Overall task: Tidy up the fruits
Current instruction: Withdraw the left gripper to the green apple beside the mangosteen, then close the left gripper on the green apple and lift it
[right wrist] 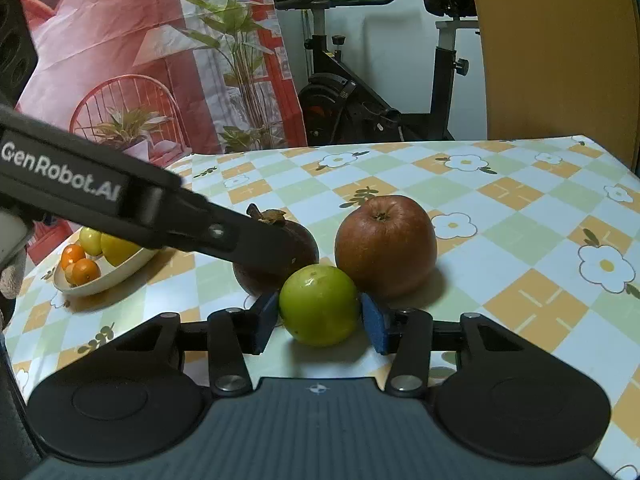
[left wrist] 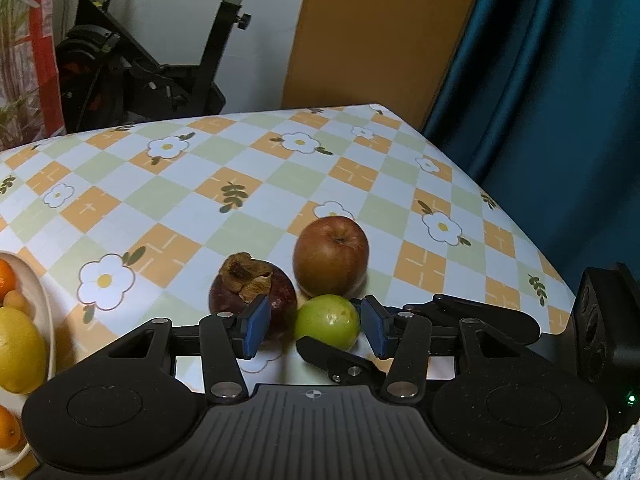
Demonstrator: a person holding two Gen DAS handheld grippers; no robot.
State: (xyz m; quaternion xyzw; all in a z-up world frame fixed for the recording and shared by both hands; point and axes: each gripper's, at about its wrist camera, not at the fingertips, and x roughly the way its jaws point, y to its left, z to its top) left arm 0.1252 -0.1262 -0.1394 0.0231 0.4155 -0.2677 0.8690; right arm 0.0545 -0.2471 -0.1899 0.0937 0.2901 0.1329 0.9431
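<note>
Right wrist view, left to right: cream bowl (right wrist: 105, 276) at far left on the table (right wrist: 500, 200), holding small oranges (right wrist: 85, 271) and yellow lemons (right wrist: 116, 249); left hand-held gripper (right wrist: 276, 258) crosses in from the left, white "GenRobot.AI" lettering readable on its black body, tip down on the dark purple mangosteen (right wrist: 298, 246), whether its pads press the mangosteen cannot be told from here; green round fruit (right wrist: 319, 304) sits just in front, touching or nearly touching the mangosteen and the red-brown apple (right wrist: 386, 245) to its right; right hand-held gripper (right wrist: 320, 322) has blue pads (right wrist: 267, 322) on both sides of the green fruit, right pad against the skin, left pad at the skin or a hair off, so contact on both sides not confirmed; fruit on the table, not lifted. Left wrist view: bowl edge (left wrist: 47, 320) at far left with lemon (left wrist: 20, 350) and oranges (left wrist: 7, 280); left hand-held gripper (left wrist: 316, 330) jaws part spread, left blue pad in front of the mangosteen (left wrist: 253, 300), green fruit (left wrist: 327, 322) in the gap, right pad clear of it; black fingers of the right hand-held gripper (left wrist: 344, 360) flank the green fruit; apple (left wrist: 331, 256) behind. No other writing readable; table cover is an orange/green check with white flowers
</note>
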